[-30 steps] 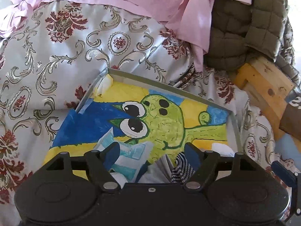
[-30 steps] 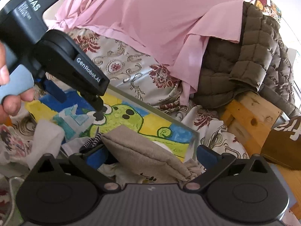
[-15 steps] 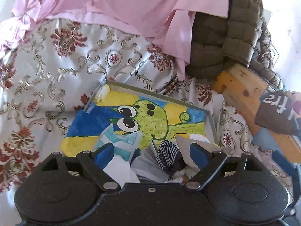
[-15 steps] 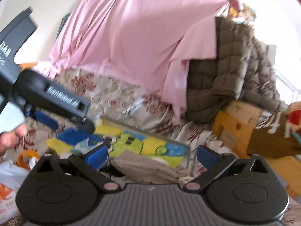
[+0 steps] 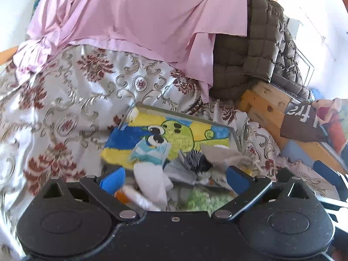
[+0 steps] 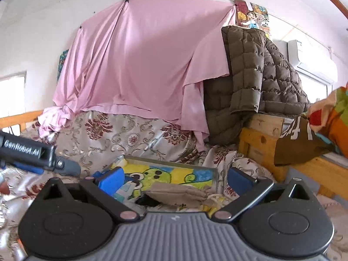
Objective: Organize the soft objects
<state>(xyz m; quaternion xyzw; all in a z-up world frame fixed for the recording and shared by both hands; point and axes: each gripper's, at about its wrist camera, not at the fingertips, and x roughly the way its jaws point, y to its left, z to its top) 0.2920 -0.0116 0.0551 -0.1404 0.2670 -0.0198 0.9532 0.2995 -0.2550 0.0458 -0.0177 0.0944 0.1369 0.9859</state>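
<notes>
Both grippers have been drawn back from the tray (image 5: pixel 234 133): the left gripper (image 5: pixel 174 177) and right gripper (image 6: pixel 176 179) are spread, empty. Socks (image 5: pixel 152 152) and a beige pouch (image 6: pixel 176 193) are held in the tray.

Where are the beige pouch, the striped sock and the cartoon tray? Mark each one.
beige pouch (image 6: pixel 176 193): right wrist view, middle of its flat top.
striped sock (image 5: pixel 193 158): left wrist view, on the striped bulge.
cartoon tray (image 5: pixel 233 133): left wrist view, right rim.
</notes>
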